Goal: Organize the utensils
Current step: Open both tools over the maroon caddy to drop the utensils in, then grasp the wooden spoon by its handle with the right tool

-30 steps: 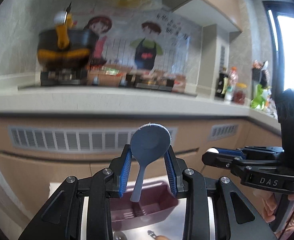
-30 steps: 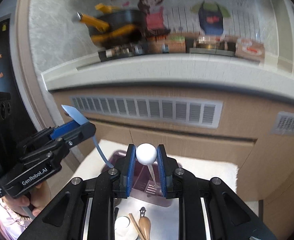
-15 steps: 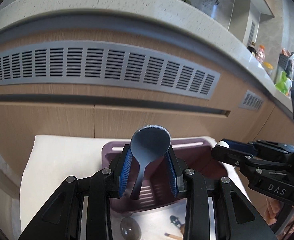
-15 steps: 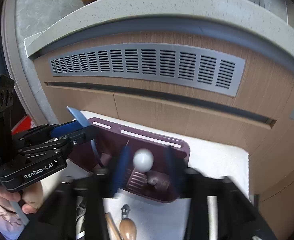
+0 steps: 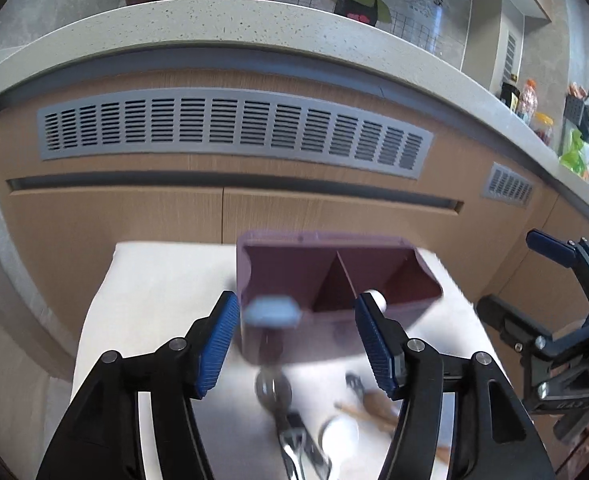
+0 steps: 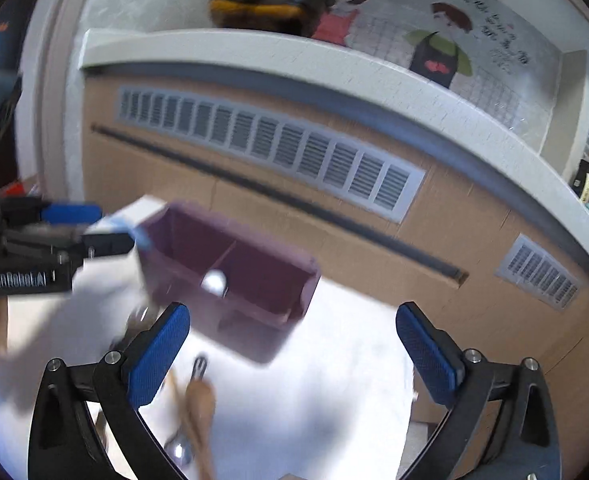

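Observation:
A maroon utensil holder (image 5: 334, 276) with divided compartments stands on a white cloth (image 5: 158, 280). It also shows in the right wrist view (image 6: 230, 264). My left gripper (image 5: 296, 344) is open. The blue-grey spoon (image 5: 270, 311) stands free between its fingers, at the holder's left end. My right gripper (image 6: 292, 354) is open wide and empty. The white spoon (image 6: 214, 281) sticks up in the holder; its tip also shows in the left wrist view (image 5: 376, 298).
Loose utensils lie on the cloth in front of the holder: a metal spoon (image 5: 272, 388), a wooden-handled piece (image 5: 374, 402) and a white piece (image 5: 340, 436). A wooden cabinet with a grey vent (image 5: 230, 132) stands close behind, under a stone counter.
Both grippers opened and released their spoons into the holder. Both cameras have pulled back, the right one swinging to the right.

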Available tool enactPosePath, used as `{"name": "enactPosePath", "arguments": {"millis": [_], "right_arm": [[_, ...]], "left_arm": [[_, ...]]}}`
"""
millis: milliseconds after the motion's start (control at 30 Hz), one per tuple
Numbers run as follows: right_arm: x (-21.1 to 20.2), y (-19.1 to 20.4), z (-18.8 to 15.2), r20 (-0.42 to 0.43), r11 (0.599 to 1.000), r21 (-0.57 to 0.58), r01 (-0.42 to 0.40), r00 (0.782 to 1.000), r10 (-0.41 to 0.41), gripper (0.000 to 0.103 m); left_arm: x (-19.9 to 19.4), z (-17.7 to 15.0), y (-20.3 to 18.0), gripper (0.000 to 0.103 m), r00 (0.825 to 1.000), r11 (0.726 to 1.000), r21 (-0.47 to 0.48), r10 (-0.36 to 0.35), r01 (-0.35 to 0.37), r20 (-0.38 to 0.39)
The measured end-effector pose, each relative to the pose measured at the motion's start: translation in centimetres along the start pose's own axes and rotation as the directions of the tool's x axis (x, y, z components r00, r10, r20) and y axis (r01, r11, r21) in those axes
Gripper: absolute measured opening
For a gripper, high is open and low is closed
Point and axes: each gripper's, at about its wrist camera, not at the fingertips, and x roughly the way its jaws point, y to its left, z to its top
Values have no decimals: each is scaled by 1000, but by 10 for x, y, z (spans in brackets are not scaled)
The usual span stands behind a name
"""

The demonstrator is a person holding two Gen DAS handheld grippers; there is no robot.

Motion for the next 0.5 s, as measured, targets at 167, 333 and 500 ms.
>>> {"name": "enactPosePath", "arguments": {"millis": [167,333,500], "right_arm": [[-9,4,-36,-90,996,-45,-80,993,75,102],[-22,29,-87,-202,965,-191,-183,969,144,102],[-33,64,-134,-250,903,-372,-212,960,122,102]], "left_arm": [[-27,-21,-16,70,999,998,57,39,-39,0],[-52,-48,-14,75,997,995,70,75,-74,-17],[-66,-89,12,79,993,997,1,81,-82,-87]]}}
